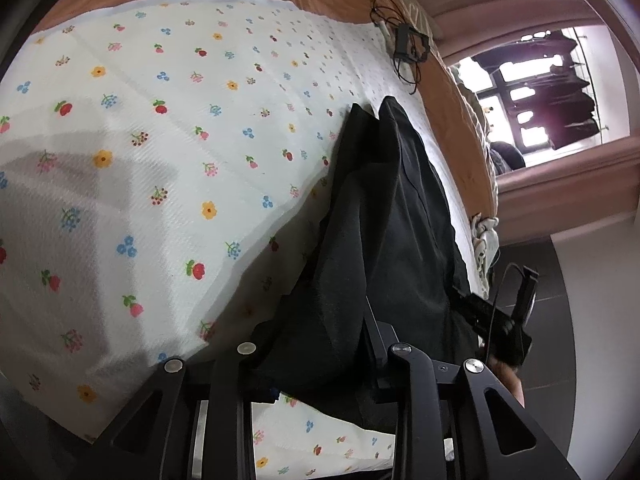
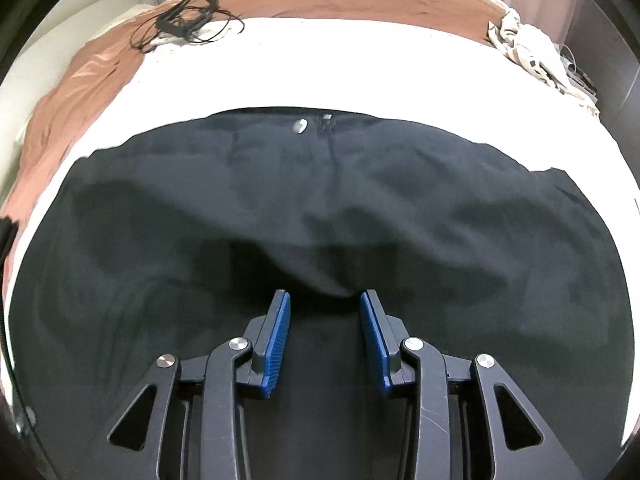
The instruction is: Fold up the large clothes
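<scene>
The black, soft-woven pair of trousers (image 2: 320,208) lies on a white bedsheet printed with small red, yellow and blue flowers (image 1: 168,128), which covers a rust-orange quilted bed cover (image 2: 120,60). In the right wrist view the waistband faces away from the camera, with 1 pale round button (image 2: 300,125) and the top of a zip near its middle; the cloth spreads wide and fairly flat, with soft creases and a shallow fold running across it. In the left wrist view the garment's long axis runs from the near gripper up and away towards the far edge of the bed, the fabric bunched into 2 long ridges. The left gripper (image 1: 316,364) pinches a gathered fold of the black cloth between its fingers. The right gripper (image 2: 325,320) hangs over the trousers with its 2 blue ribbed pads (image 2: 276,340) spread apart, nothing pressed between them. A tangle of black cable (image 2: 188,20) rests on the bed cover, well apart from the garment.
</scene>
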`<state>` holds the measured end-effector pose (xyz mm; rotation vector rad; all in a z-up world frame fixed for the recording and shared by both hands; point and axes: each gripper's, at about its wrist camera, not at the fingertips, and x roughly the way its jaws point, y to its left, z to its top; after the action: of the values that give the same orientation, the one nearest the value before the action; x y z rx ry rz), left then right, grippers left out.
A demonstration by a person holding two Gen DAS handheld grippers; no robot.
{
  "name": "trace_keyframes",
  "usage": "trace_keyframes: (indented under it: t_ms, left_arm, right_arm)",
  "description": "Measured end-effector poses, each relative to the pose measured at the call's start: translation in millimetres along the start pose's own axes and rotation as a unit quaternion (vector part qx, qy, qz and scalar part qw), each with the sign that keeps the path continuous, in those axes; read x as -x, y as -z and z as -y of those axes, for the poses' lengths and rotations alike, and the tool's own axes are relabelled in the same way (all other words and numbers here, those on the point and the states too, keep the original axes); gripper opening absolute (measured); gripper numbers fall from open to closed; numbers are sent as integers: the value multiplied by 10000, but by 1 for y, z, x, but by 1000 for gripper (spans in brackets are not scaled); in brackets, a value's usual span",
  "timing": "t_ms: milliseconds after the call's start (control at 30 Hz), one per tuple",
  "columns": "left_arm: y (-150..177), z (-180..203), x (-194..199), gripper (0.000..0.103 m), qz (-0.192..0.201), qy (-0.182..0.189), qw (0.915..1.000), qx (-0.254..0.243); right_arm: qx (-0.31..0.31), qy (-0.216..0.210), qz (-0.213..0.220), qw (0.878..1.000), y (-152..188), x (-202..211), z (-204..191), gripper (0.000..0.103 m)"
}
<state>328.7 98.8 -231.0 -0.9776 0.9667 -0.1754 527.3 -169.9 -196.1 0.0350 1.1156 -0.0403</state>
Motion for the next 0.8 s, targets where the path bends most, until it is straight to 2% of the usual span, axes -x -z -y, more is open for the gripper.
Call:
trace_keyframes:
  t_ms: [267,533,700,800]
  left_arm:
    - [2,-3,2,30,-19,7,9999,126]
    - [1,-4,-1,29,-9,20,9998,176]
    - [3,-4,0,26,-30,52,9997,219]
    - [3,-4,1,25,-17,64,9996,272]
  right_arm:
    - [-204,-26,-19,9998,-44,-27,8,37]
    - [-159,-17,-85,9998,-70,-39,10,37]
    - [-231,-332,-352,9986,-55,-25,12,37]
    - [-80,-421,-414,9982,-30,-10,11,37]
